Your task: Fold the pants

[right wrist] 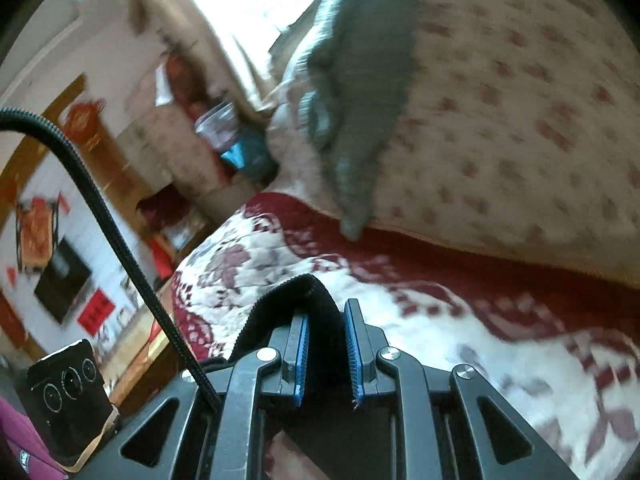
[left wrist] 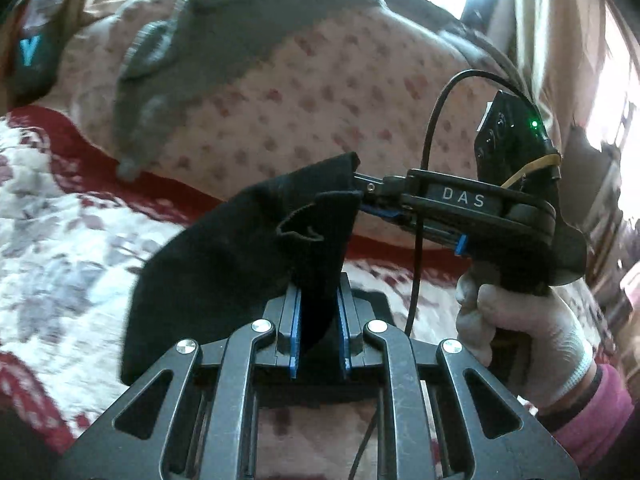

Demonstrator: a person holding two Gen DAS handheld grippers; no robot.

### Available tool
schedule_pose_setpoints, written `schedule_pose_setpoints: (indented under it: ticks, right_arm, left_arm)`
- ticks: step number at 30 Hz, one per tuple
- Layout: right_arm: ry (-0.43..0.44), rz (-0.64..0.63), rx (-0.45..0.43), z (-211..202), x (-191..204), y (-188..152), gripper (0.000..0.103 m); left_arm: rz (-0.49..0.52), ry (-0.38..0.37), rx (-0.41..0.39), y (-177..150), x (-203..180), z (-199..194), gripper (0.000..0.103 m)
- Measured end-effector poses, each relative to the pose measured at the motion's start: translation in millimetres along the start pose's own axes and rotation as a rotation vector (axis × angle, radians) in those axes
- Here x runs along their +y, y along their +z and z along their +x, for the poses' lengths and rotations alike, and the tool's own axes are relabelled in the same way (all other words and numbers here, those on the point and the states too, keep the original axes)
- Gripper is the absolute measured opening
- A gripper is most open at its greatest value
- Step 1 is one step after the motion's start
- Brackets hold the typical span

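Together, both grippers hold up a pair of black pants [left wrist: 240, 248] above a bed. Seen from the left wrist camera, the left gripper [left wrist: 318, 328] has its blue-padded jaws closed on a fold of the dark fabric, which rises between them and drapes off to the left. Just beyond, the right gripper [left wrist: 360, 196] reaches in from the right side, its jaws pinching another edge of the same cloth. A gloved right hand [left wrist: 516, 328] with a pink sleeve grasps its handle, and a thin black cable [left wrist: 420, 208] loops down in front of it.

From the right wrist camera, the right gripper [right wrist: 326, 344] shows the ribbed black hem of the pants [right wrist: 292, 296] gripped between its jaws, the fabric curving off to the left.

Below lies a quilted bedspread [left wrist: 68, 216] in white with dark red borders and muted floral shapes. Behind it sits a large cream pillow [left wrist: 320, 92] dotted with small red marks, and a grey cloth [left wrist: 208, 40] is draped over the pillow's top and side. The background is blurred.
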State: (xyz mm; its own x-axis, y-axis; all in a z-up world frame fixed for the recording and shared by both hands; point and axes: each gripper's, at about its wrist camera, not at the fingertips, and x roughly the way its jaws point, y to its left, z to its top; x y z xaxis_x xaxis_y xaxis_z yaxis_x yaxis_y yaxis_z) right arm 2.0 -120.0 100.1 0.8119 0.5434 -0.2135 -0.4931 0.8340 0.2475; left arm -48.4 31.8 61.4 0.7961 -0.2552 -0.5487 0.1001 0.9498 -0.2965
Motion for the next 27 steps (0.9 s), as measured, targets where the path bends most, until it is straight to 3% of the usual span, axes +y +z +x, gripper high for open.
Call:
schedule_pose_setpoints:
  ticks: [10,13,15,17,21,25,27]
  right_arm:
    - [-0.143,0.169,0.017,-16.1,-86.0,-57.2,0.016]
    - [-0.181,0.214,0.021,-20.2,-97.0,-67.5,0.017]
    - [-0.184,0.248,-0.015,-30.3,-98.3,-69.2,0.026]
    - [-0.2,0.284,-0.037,-41.2,-98.5,-68.3,0.043]
    - [-0.163,0.304,-0.063,-61.4,-88.3,-68.0,0.044]
    - [-0.123,0.274,-0.023,-64.1,-66.8,-74.3,0.051]
    - [-0.129,0.254,-0.001,-60.5,-59.2,-77.4,0.051]
  left_arm:
    - [0.021,0.009,0.174,-38.2,-28.3,72.1,0.014]
    - [-0.01,-0.03,0.188,-38.7,-20.7,70.4,0.019]
    - [-0.004,-0.065,0.214,-36.5,-19.9,64.8,0.032]
    - [0.004,-0.09,0.214,-34.8,-20.8,56.8,0.035]
    - [0.025,-0.086,0.186,-35.2,-15.4,29.4,0.035]
    - [0.029,-0.038,0.148,-33.1,1.1,9.5,0.035]
    - [0.019,-0.001,0.12,-28.5,12.1,6.1,0.041]
